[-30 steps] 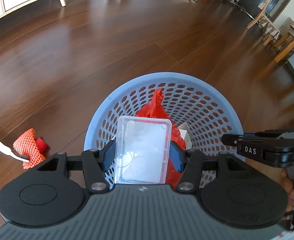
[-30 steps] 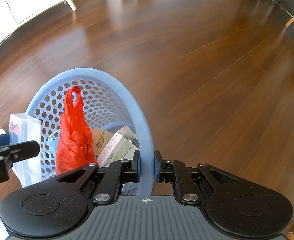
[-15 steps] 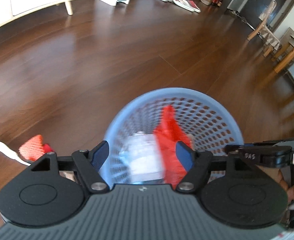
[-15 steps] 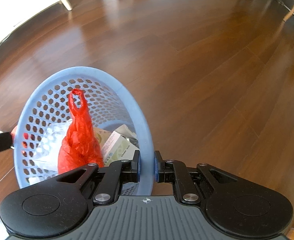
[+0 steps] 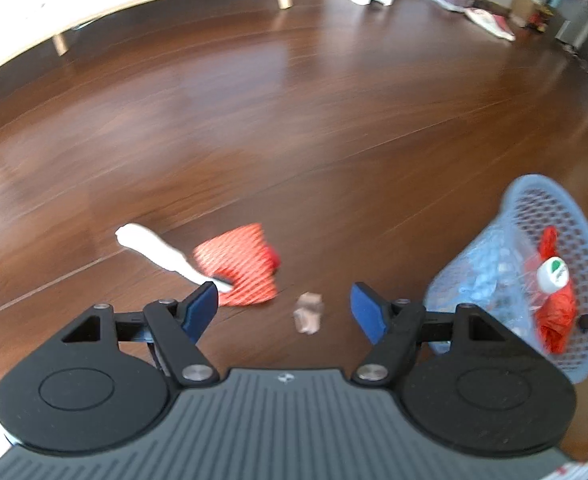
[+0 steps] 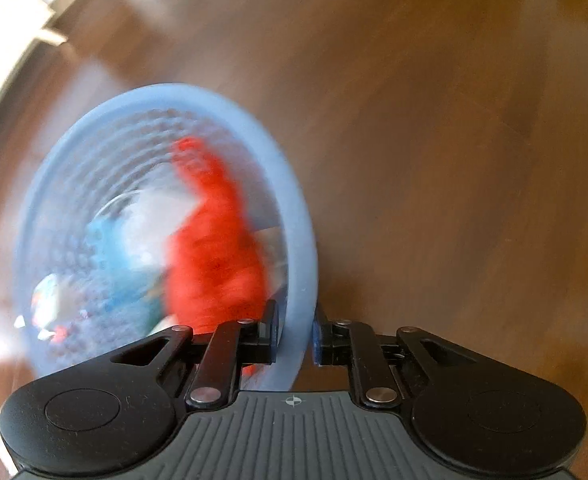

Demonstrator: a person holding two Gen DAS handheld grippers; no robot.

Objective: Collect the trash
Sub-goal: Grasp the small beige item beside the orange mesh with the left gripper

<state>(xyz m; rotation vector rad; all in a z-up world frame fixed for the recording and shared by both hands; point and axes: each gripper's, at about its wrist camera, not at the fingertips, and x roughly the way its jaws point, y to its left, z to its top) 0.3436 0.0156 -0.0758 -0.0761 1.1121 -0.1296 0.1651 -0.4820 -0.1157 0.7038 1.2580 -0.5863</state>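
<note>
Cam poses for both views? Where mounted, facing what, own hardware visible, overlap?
Left wrist: on the left gripper, facing down at the floor with red net, brush and scrap; its open blue fingers show.
Right wrist: on the right gripper, clamped on the basket rim, looking into it.
Shared: basket, red bag, floor.

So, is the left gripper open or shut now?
Open. The left gripper has its blue fingers wide apart, nothing between them.

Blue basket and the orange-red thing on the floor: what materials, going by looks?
Blue basket: looks like moulded plastic, matte, with a smooth solid rim and walls perforated in a regular hole pattern. Orange-red item: probably soft foam netting, judging by its ribbed mesh texture and floppy shape; blur leaves that open.
</note>
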